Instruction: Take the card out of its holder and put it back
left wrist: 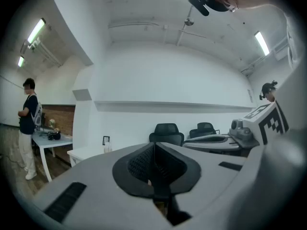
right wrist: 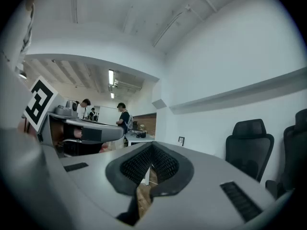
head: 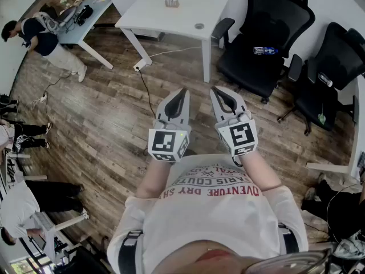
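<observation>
Wood-floored office, left gripper (head: 181, 93), right gripper (head: 215, 91) both clenched empty, small stand (head: 171, 1) far ahead.

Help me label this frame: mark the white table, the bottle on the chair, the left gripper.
white table (head: 165, 21), head view, bare top.
bottle (head: 266, 51), head view, its middle.
left gripper (head: 183, 91), head view, its jaw tips.
</observation>
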Motion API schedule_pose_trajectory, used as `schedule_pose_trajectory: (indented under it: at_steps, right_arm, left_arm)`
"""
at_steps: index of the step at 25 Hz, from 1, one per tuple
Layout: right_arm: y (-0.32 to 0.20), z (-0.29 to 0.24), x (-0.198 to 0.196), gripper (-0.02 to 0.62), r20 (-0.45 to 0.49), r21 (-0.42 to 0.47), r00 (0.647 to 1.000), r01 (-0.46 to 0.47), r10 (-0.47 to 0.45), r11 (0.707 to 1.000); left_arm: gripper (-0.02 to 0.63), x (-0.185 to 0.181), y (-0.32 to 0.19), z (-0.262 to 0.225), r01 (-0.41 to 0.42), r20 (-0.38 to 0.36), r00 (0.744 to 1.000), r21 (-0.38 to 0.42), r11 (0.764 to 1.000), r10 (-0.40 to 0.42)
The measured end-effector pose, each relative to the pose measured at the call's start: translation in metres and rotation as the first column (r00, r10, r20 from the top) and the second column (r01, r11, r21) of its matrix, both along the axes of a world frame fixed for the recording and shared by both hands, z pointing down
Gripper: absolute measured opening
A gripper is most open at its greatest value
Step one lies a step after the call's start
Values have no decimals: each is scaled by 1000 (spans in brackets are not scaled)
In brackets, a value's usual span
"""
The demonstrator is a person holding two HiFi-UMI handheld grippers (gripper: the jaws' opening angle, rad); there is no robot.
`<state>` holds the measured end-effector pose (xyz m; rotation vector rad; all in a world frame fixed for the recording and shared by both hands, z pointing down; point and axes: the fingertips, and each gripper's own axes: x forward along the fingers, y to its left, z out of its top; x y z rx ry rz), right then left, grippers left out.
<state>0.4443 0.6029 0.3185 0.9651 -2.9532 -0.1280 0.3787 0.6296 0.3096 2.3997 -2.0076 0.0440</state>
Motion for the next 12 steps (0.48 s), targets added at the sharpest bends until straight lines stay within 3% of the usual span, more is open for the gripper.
schedule_pose_trajectory:
  at_steps: [7, 12]
  right_arm:
    - [-8, 3, 6, 23, 2, -7, 1000, 2, -2, 1000]
    - [-14, 6, 7, 22, 36, -49, 999, 15, -13, 999]
  left_arm:
    - [25, 5, -7, 2, -7, 8, 1000, -8, 1000, 7]
    - [25, 7, -10, -7, -11, 1, 1000, 34, 999, 11]
